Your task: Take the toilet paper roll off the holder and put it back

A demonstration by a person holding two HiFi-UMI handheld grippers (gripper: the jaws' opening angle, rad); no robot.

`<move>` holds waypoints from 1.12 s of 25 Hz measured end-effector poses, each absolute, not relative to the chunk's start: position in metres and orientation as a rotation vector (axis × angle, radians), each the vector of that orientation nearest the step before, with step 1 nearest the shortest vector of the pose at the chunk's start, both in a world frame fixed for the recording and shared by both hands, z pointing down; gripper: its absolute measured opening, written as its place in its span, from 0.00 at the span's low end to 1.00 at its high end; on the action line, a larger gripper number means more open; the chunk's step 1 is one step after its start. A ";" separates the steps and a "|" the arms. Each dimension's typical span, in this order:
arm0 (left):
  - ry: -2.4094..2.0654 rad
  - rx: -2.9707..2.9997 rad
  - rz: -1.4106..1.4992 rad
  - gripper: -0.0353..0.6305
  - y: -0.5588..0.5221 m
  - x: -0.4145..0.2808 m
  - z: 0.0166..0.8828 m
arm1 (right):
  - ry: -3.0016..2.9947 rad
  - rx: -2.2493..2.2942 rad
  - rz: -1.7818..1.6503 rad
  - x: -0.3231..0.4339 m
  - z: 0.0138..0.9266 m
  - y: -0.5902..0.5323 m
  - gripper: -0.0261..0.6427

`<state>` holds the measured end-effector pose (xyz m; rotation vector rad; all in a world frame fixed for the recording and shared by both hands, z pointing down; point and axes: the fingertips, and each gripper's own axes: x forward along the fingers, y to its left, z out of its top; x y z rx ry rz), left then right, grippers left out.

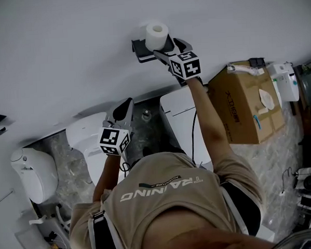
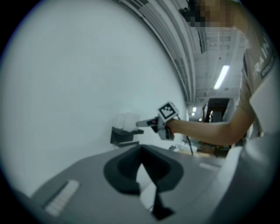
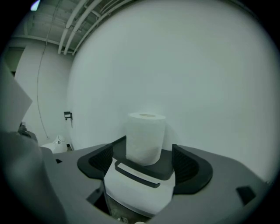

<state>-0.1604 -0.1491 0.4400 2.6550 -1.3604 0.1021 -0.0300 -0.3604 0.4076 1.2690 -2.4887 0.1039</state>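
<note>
Right claw (image 1: 168, 49), top centre of head view: my jaws wide apart, gripping nothing, flanking the black holder (image 1: 140, 50). Toilet paper roll (image 1: 156, 35) stands upright on the holder's shelf. My left claw (image 1: 122, 110), lower left of centre: jaws together, empty.

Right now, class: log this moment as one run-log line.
left gripper shut, empty | right gripper open, facing toilet paper roll | roll upright on holder, not gripped
</note>
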 end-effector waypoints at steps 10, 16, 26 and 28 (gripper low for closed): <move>-1.369 2.652 0.091 0.06 -0.133 -0.138 0.442 | -2.653 1.243 0.083 -0.016 0.407 -0.251 0.59; -1.372 2.641 0.097 0.06 -0.119 -0.118 0.438 | -2.807 1.372 0.101 0.007 0.406 -0.196 0.06; -1.389 2.647 0.101 0.06 -0.109 -0.119 0.446 | -2.793 1.299 0.131 0.004 0.432 -0.135 0.06; -1.389 2.655 0.103 0.06 -0.106 -0.116 0.447 | -2.788 1.302 0.130 0.007 0.434 -0.127 0.06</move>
